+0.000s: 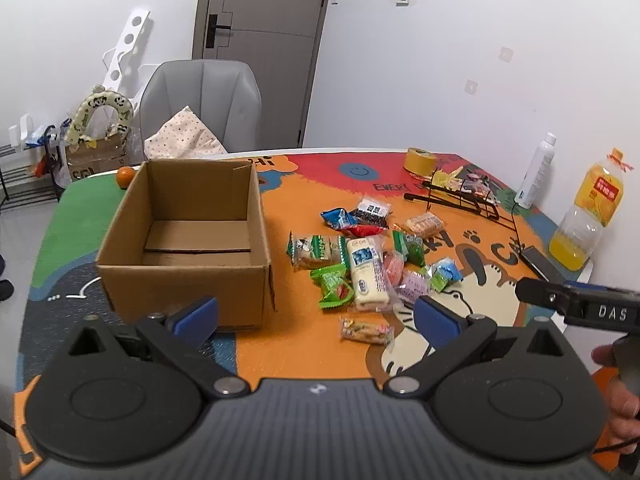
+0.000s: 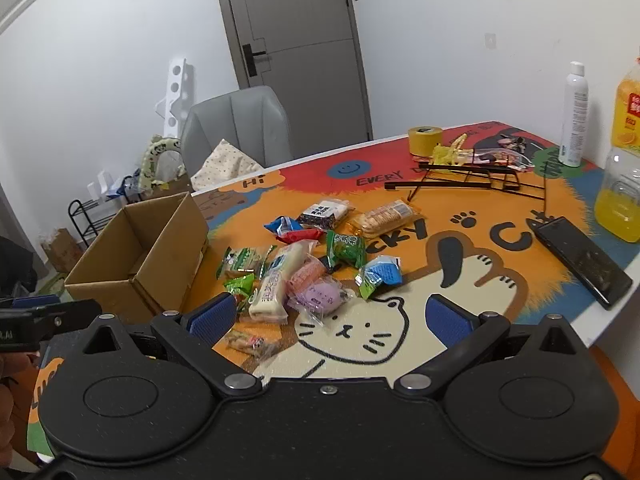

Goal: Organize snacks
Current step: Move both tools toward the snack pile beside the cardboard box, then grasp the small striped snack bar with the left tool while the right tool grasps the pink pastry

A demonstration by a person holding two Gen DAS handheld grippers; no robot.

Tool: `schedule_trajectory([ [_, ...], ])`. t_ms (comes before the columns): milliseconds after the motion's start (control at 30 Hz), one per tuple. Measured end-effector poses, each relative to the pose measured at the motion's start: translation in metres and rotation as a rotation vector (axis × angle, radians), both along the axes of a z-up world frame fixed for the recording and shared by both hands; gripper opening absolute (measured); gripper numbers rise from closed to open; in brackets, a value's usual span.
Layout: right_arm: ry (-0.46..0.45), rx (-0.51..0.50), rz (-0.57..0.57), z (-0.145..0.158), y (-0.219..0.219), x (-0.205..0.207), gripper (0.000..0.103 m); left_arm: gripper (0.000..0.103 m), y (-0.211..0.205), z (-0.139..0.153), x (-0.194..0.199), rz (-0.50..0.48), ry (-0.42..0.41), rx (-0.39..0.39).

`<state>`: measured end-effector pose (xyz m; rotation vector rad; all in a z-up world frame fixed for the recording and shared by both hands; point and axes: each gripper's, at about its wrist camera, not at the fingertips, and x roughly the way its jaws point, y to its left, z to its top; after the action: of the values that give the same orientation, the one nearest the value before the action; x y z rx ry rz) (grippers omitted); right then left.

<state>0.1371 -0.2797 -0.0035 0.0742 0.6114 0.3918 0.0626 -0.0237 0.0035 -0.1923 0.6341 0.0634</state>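
An open, empty cardboard box (image 1: 184, 240) stands on the colourful table mat, also in the right wrist view (image 2: 136, 256). Several wrapped snacks lie in a loose pile (image 1: 368, 264) to its right, among them a long white bar (image 2: 276, 280), a purple packet (image 2: 320, 294) and a small orange packet (image 1: 366, 330). My left gripper (image 1: 316, 316) is open and empty, hovering near the box's front corner and the pile. My right gripper (image 2: 328, 316) is open and empty, just before the pile.
A yellow tape roll (image 2: 425, 140), a black wire rack (image 2: 472, 178), a white spray bottle (image 2: 574, 116), an orange juice bottle (image 2: 622, 160) and a black phone (image 2: 584, 260) sit at the right. A grey chair (image 1: 200, 104) stands behind the table. An orange (image 1: 125, 176) lies behind the box.
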Motion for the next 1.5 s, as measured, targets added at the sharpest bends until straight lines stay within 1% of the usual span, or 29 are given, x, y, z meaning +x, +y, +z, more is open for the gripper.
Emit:
schedule_trajectory([
  [167,0.011,0.073,0.034,-0.01,-0.006,0.014,0.103,0.103,-0.002,-0.009,0.018,-0.01,0.018,-0.006],
  [300,0.015,0.088,0.053,-0.021,-0.005,0.024,0.103,0.103,-0.005,-0.018,0.031,-0.021,0.026,-0.012],
  [400,0.029,0.091,0.071,-0.03,-0.004,0.033,0.097,0.101,-0.007,-0.027,0.042,-0.033,0.037,-0.024],
  [467,0.046,0.097,0.079,-0.036,-0.003,0.038,0.09,0.101,-0.009,-0.033,0.047,-0.036,0.043,-0.026],
  [567,0.078,0.108,0.084,-0.048,-0.003,0.048,0.082,0.101,-0.011,-0.041,0.055,-0.032,0.055,-0.028],
  [667,0.113,0.114,0.088,-0.058,-0.003,0.056,0.077,0.1,-0.013,-0.052,0.064,-0.021,0.076,-0.036],
  [833,0.16,0.125,0.091,-0.073,-0.004,0.067,0.074,0.1,-0.015,-0.067,0.075,0.008,0.112,-0.043],
  [900,0.171,0.126,0.092,-0.077,-0.005,0.07,0.074,0.1,-0.018,-0.071,0.08,0.018,0.121,-0.043],
  [1067,0.184,0.133,0.092,-0.084,-0.011,0.073,0.074,0.1,-0.029,-0.083,0.091,0.045,0.141,-0.001],
  [1267,0.198,0.139,0.092,-0.091,-0.012,0.079,0.074,0.1,-0.04,-0.094,0.104,0.071,0.158,0.02],
  [1400,0.208,0.14,0.096,-0.094,-0.012,0.084,0.074,0.1,-0.05,-0.101,0.113,0.075,0.168,0.061],
  [1500,0.219,0.142,0.094,-0.097,-0.011,0.088,0.074,0.1,-0.054,-0.108,0.118,0.086,0.194,0.09],
])
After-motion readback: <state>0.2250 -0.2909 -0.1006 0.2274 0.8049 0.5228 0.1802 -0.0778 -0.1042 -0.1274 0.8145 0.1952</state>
